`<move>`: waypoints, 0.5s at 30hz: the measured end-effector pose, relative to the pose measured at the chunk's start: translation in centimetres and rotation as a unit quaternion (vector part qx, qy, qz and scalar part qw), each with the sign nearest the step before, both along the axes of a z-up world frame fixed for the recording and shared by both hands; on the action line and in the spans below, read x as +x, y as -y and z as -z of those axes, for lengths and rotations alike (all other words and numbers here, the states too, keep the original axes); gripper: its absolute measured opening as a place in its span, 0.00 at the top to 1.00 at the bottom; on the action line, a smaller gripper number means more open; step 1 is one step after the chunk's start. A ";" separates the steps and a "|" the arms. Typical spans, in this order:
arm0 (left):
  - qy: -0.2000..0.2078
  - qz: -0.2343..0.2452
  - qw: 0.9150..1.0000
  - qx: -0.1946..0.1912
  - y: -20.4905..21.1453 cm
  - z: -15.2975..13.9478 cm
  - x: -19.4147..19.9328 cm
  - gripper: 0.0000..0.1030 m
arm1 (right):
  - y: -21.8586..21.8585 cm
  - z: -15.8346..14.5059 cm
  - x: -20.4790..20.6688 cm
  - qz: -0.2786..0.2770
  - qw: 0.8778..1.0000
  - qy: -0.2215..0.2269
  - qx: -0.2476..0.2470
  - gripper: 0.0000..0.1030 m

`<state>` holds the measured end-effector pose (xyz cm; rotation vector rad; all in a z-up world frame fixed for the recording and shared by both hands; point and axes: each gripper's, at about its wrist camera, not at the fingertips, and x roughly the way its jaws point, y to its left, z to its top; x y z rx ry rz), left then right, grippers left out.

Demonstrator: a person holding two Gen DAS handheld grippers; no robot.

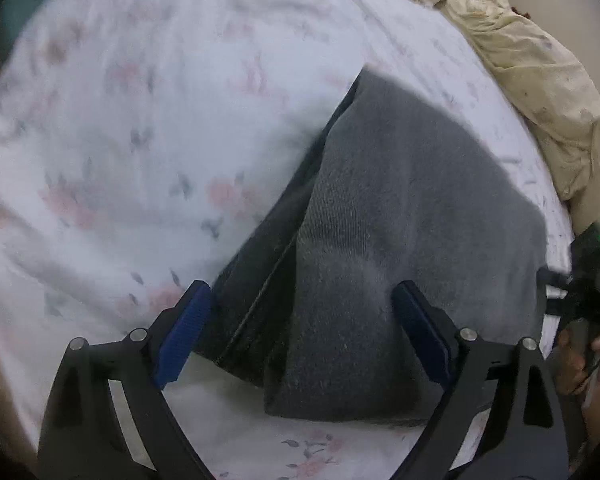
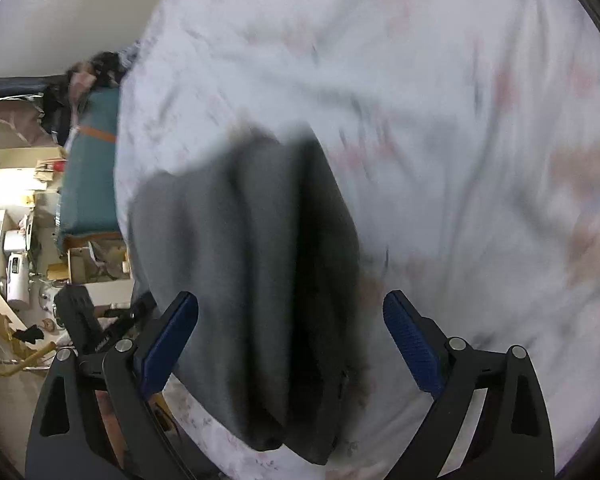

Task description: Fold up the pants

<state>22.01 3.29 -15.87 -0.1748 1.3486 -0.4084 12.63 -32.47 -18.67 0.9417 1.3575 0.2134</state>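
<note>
pants: grey pants [image 1: 400,220] lie on the bed, already doubled into a thick stack; layered edges show along one side in the left wrist view; same stack in the right wrist view [image 2: 240,240] sits near the bed's edge
left hand-held gripper: left hand-held gripper [image 1: 302,320] has its jaws spread wide, straddling the near end of the stack; blue pads not pressing cloth; nothing held
right hand-held gripper: right hand-held gripper [image 2: 290,328] likewise wide apart over the stack's near end; cloth between the jaws but no grip
step in hand: looks like a release after a fold, or a reach for the next one; cannot tell which
how to do it well: if folding again, pinch all layers at both near corners together, not only the top one; lift evenly so the stack stays square; lay it over flat and smooth the crease; watch that the lower layers don't slide out
surface: bed sheet [image 1: 140,140], white with faded pink floral print, soft and wrinkled; cloth may drag on it
room: crumpled cream blanket [image 1: 532,52] at the bed's far side; teal mattress side [image 2: 92,168] and cluttered floor beyond; frames motion-blurred
</note>
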 end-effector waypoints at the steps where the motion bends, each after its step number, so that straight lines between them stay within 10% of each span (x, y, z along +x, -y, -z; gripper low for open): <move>1: -0.005 -0.003 1.000 -0.010 -0.3 0.3 -0.1 0.12 | -0.6 0.9 -0.3 -0.005 1.000 -0.014 0.019 0.07; 3: -0.006 0.003 1.000 -0.029 -0.2 0.1 -0.3 0.34 | -1.7 1.2 -0.4 -0.013 1.000 0.000 0.023 0.16; 4: -0.003 0.010 1.000 -0.027 0.2 -0.3 -0.6 0.42 | -2.3 0.4 -0.4 -0.023 0.999 0.027 0.011 0.44; 5: 0.014 0.027 0.999 -0.019 0.9 -1.0 -1.1 0.75 | -3.0 -0.3 -0.1 -0.035 0.998 0.047 -0.006 0.55; 6: 0.063 0.060 0.996 0.014 2.0 -2.4 -2.0 0.82 | -3.8 -1.4 -0.1 -0.048 0.996 0.066 -0.028 0.63; 15: 0.132 -0.007 0.991 0.000 0.3 -12.1 -10.4 0.86 | -4.7 -11.6 2.6 -0.212 0.954 0.206 -0.059 0.75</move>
